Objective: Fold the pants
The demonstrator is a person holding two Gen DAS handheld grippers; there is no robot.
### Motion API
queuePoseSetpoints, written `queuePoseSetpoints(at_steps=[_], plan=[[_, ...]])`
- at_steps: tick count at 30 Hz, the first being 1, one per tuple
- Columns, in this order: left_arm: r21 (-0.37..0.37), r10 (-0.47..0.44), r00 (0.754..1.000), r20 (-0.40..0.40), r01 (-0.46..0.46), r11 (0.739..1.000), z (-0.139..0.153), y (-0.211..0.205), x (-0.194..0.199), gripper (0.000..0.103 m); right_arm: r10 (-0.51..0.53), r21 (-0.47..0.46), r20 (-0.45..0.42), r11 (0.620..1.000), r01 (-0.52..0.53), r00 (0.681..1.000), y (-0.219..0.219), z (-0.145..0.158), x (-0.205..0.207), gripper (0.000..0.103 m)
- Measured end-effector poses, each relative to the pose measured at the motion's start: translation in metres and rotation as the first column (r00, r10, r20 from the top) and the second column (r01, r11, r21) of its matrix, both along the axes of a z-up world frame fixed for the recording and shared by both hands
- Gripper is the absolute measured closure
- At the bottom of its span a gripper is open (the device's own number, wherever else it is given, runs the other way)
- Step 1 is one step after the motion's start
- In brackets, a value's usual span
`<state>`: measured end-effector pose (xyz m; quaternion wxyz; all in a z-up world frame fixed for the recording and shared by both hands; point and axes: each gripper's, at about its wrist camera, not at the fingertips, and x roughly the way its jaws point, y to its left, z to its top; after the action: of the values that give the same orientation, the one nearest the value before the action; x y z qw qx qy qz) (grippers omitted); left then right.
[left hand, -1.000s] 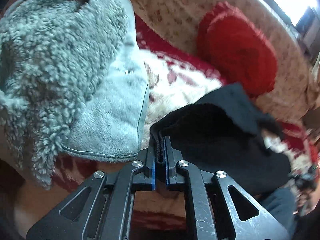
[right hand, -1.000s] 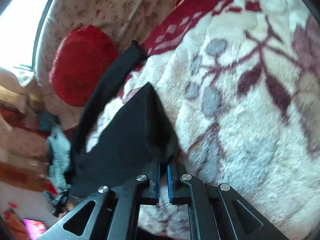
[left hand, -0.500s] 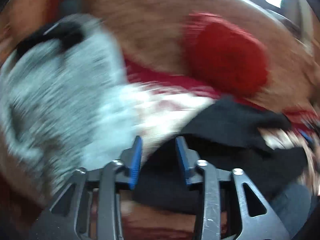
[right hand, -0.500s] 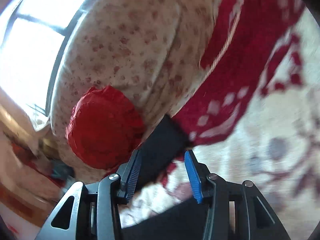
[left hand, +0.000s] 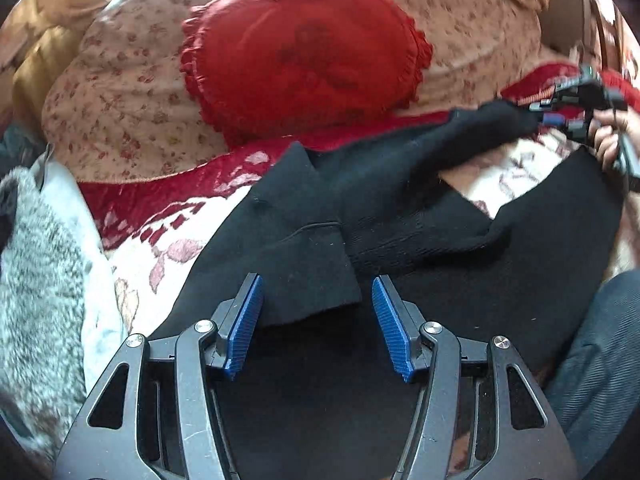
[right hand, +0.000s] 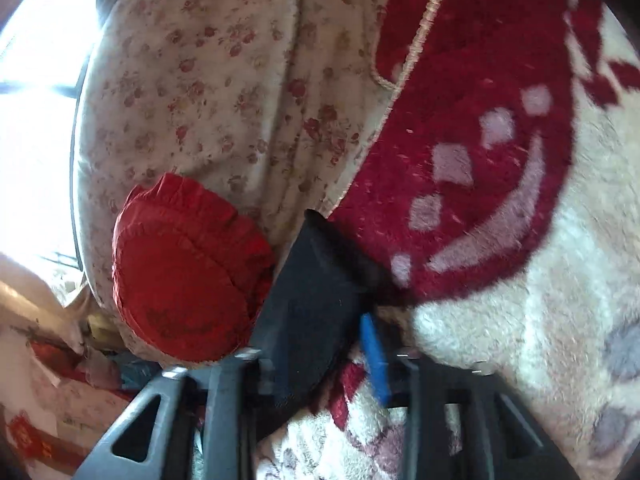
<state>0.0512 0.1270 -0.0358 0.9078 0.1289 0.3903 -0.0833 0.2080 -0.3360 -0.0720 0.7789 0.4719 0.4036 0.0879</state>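
On the red-and-cream blanket (left hand: 168, 236) our black pants (left hand: 460, 264) lie spread out, one leg folded across. Our left gripper (left hand: 318, 320) hangs wide open above a cuff, holding nothing. Only the right wrist view shows our right gripper (right hand: 320, 344) around a pant leg beside the red pillow (right hand: 188, 280); we cannot tell whether it grips.

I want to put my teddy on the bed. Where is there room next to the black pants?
The blanket is bare to the right of the pants leg. A smaller bare strip lies between the pants and the grey fleece. By the red cushion it is crowded.
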Motion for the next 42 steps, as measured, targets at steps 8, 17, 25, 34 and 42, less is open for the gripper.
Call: queuePoseSetpoints(at_steps=[8,17,25,34,42], plan=[[-0.092,0.247,0.968,0.051,-0.242,0.966,0.029,0.063,0.029,0.095,-0.015,-0.109,0.091,0.994,0.025,0.996,-0.006,0.032,-0.019,0.099],[-0.065,0.553,0.833,-0.015,-0.553,0.831,0.019,0.146,0.103,0.095,-0.158,-0.391,0.057,0.905,0.168,0.986,-0.032,0.056,-0.059,0.100],[-0.173,0.391,0.919,0.059,-0.376,0.910,0.029,0.073,0.070,0.066,0.102,-0.569,0.176,0.822,0.016,0.979,0.025,0.085,-0.046,0.100],[-0.048,0.377,0.923,-0.071,-0.381,0.923,-0.020,0.012,0.066,0.065,0.350,-0.707,-0.188,0.601,-0.374,0.918,0.106,0.021,-0.014,0.100],[-0.027,0.397,0.913,-0.092,-0.401,0.916,-0.021,0.011,0.071,0.060,0.315,-0.735,-0.143,0.600,-0.314,0.938,0.108,0.022,-0.022,0.098]])
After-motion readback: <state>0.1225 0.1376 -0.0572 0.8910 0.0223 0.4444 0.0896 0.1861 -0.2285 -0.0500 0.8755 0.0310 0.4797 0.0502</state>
